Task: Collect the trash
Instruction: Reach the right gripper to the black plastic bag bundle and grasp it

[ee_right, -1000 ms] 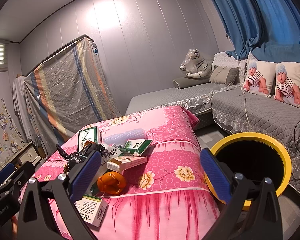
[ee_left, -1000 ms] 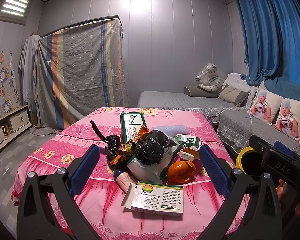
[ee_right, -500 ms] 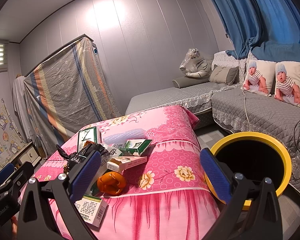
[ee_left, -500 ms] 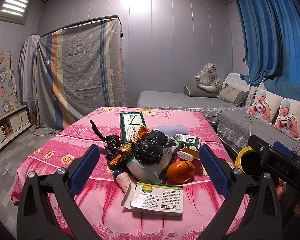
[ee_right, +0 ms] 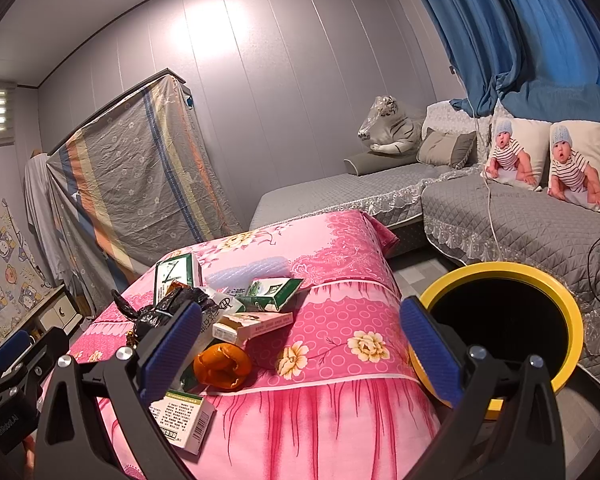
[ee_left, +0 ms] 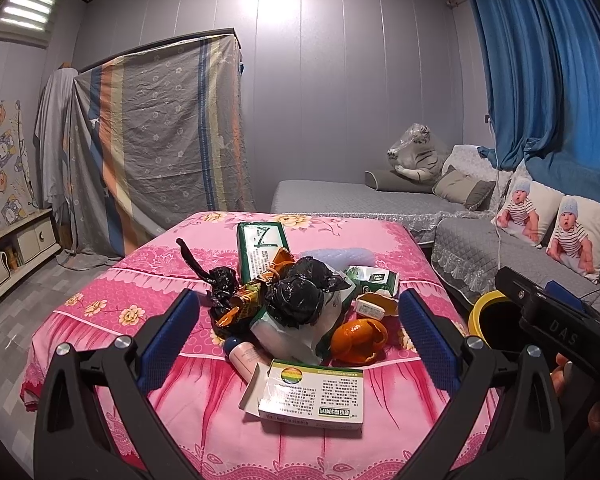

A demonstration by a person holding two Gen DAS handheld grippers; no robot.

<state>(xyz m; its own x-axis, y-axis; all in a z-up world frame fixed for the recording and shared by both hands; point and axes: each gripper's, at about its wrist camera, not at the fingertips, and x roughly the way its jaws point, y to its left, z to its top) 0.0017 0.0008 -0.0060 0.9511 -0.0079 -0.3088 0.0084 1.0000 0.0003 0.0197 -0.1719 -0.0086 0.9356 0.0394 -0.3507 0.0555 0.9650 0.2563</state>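
Trash pile (ee_left: 300, 312) near table edge (ee_left: 300, 364)

Grey sofa (ee_left: 340, 200) with plush tiger (ee_left: 414, 156) and baby-print cushions (ee_right: 580, 160); blue curtain (ee_left: 540, 60); striped sheet (ee_left: 156, 136) draped at rear.

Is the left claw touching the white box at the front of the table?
Apart. The left wrist view shows the left claw open, its blue pads wide on either side, with pink tablecloth visible between them and the white box.
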